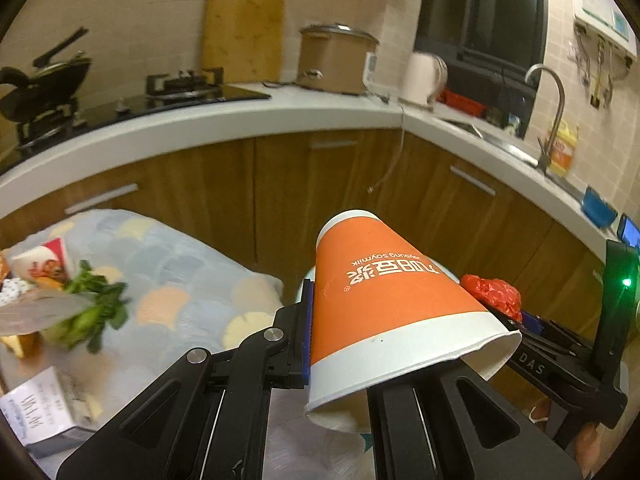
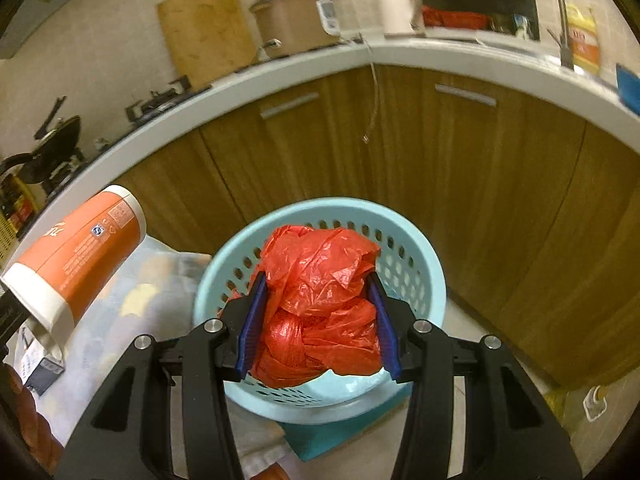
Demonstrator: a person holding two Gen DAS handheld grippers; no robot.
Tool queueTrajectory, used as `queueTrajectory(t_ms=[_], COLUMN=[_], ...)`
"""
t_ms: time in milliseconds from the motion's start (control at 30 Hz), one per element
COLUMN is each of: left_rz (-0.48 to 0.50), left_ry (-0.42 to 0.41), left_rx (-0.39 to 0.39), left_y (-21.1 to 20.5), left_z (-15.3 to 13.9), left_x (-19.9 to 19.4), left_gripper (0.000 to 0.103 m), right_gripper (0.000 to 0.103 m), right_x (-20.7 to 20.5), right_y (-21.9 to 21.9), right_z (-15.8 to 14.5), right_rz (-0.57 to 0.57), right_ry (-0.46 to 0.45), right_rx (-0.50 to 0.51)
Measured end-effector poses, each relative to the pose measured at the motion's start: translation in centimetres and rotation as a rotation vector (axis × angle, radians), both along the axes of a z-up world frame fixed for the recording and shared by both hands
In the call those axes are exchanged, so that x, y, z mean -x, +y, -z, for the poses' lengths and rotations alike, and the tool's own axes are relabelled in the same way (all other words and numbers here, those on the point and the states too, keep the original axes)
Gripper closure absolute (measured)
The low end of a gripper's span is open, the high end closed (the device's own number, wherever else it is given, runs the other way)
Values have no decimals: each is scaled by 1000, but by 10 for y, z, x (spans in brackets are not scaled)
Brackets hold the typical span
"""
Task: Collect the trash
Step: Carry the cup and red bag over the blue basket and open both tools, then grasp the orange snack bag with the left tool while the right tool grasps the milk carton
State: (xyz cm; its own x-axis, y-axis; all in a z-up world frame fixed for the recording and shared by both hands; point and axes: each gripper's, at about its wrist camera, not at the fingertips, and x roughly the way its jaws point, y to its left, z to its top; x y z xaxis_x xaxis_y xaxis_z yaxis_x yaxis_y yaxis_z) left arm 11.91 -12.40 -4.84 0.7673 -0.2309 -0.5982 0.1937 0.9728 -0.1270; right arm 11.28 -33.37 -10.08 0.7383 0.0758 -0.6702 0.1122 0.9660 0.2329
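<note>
Left wrist view shows the left gripper [image 1: 340, 312] pinching the wall of an orange and white paper cup [image 1: 384, 304] near its open rim. One blue pad lies against the outside of the cup on the left; the other finger is hidden behind or inside it, and the two are pressed almost together on the thin paper. The cup lies tilted, its base pointing away toward the wooden cabinet doors [image 1: 280, 184] and its bent rim toward the camera. Just beyond it on the right, a bit of the crumpled red plastic bag [image 1: 494, 294] shows, with the black frame of the other tool beside it. To the left sits a table under a patterned cloth [image 1: 180, 276], with leafy greens [image 1: 94, 312], a small box [image 1: 44, 412] and other scraps on it, all blurred.

Right wrist view has the right gripper [image 2: 318, 320] with its fingers part-way spread and their blue pads [image 2: 252, 328] pressing both sides of the red plastic bag [image 2: 320, 300], which bulges out between them. The bag hangs directly over the mouth of a light blue perforated basket [image 2: 420, 264] that stands on the floor in front of the cabinets. The paper cup [image 2: 80, 256] appears at the left edge, near the basket and higher than its rim. Behind, a white countertop [image 2: 280, 68] carries a cutting board [image 2: 204, 32] and a rice cooker [image 2: 296, 20].
</note>
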Motion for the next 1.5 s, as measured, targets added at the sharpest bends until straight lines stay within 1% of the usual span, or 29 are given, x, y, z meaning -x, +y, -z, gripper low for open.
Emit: queueTrajectory(t_ms=[267,400,500,600,833,900,933,967,1000,1033,1067,1100,1167,1233,1333,1400,1500], left_rz=[50,60,64,64,66,65,61,61,60,59,58,55,51,57,48,43,43], left_ry=[86,105,122,146,174,184,187,195,201,201,196,189,183,190,203,209,193], left_rx=[-34,-46,-52,-64,-66,-65,-67,-71,-74,-83,-98,-121,-142,-145,-178,-170,-147], left_y=[-16,-20,-23,-25,-25,-24,-24,-24,-24,-24,-23,-23,-21,-19,-18,-16,-10], left_z=[35,41,44,49,57,60,60,61,61,61,61,60,60,60,63,63,58], left_x=[-20,-25,-29,-33,-35,-36,-37,-37,-37,-35,-33,-31,-28,-25,-25,-25,-19], left_gripper=[100,100,98,92,92,92,90,83,72,67,58,53,51,51,49,49,49], right_gripper=[58,58,57,55,55,53,49,45,42,38,38,38,38,38,38,38,38], right_x=[-17,-19,-20,-21,-24,-25,-26,-25,-24,-22,-21,-20,-19,-19,-18,-16,-15], right_y=[-6,-6,-3,-1,3,4,4,4,4,4,3,2,0,-1,2,3,5], right_z=[31,40,42,43,46,47,47,47,46,45,44,43,41,40,39,37,34], right_rz=[22,24,17,12,-5,-17,-22,-24,-24,-23,-23,-24,-20,-20,-27,-24,-31], right_ry=[99,124,136,143,155,163,169,171,167,162,157,155,152,150,150,144,137], right_rx=[-7,-7,8,24,25,30,31,31,29,27,24,20,13,3,5,11,1])
